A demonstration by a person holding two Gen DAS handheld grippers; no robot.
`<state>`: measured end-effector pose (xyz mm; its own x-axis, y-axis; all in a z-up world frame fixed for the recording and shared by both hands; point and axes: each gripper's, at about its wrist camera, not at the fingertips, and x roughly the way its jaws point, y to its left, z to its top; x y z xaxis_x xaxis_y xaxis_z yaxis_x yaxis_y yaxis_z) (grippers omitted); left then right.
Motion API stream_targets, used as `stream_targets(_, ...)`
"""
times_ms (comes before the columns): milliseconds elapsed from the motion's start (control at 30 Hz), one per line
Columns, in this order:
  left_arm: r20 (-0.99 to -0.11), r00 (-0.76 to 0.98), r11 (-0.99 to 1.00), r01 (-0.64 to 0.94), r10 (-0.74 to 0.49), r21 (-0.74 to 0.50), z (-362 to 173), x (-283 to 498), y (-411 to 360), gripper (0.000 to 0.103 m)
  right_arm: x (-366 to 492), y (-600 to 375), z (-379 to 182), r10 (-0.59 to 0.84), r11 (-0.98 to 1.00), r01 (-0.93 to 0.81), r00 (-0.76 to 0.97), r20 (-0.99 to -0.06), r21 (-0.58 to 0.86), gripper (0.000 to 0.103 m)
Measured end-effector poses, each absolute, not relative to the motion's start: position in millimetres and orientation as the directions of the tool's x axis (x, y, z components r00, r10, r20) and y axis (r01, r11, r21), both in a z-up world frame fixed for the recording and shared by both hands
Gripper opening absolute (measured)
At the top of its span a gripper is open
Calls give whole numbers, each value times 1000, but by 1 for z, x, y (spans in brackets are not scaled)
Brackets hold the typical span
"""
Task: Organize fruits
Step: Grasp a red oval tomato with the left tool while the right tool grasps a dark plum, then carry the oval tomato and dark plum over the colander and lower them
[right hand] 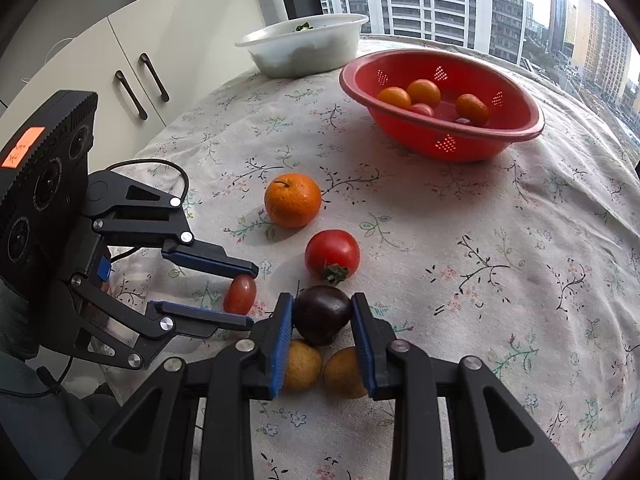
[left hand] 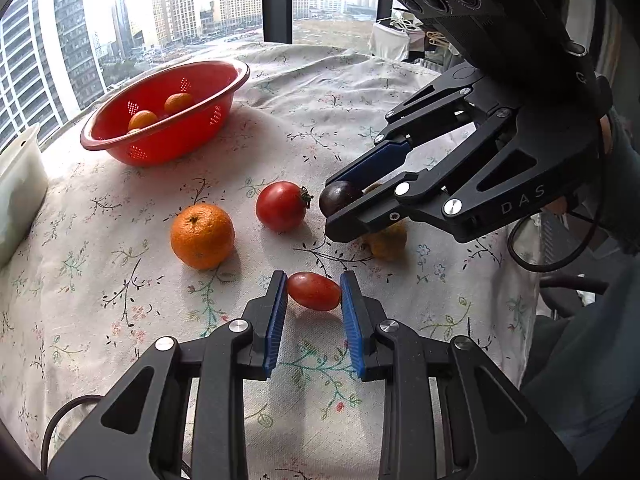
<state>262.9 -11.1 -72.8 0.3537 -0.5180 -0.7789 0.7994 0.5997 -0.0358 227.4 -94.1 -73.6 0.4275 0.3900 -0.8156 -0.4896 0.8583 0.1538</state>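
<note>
My left gripper is shut on a small oblong red tomato, low over the cloth; it also shows in the right wrist view. My right gripper is shut on a dark purple fruit, seen too in the left wrist view. A round red tomato and an orange lie loose on the table. Two yellow-brown fruits lie under my right gripper. A red colander at the far side holds several oranges and small tomatoes.
A white bowl with greens stands beyond the colander near the table's far edge. The round table has a floral cloth. White cabinets stand to the left; windows lie behind.
</note>
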Motion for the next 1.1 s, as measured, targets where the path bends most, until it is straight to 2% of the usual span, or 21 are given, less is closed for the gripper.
stream_targets(600,-729,422,630,776,-539,-17,-35,280,5,25,222,-104,-56,413,857,-491,470,-780,157,31)
stream_targets(1100,-686,498,669,743,-530,23,6,349,-1,25,252,-125,-10,409,875,-469,577,-707,124,31)
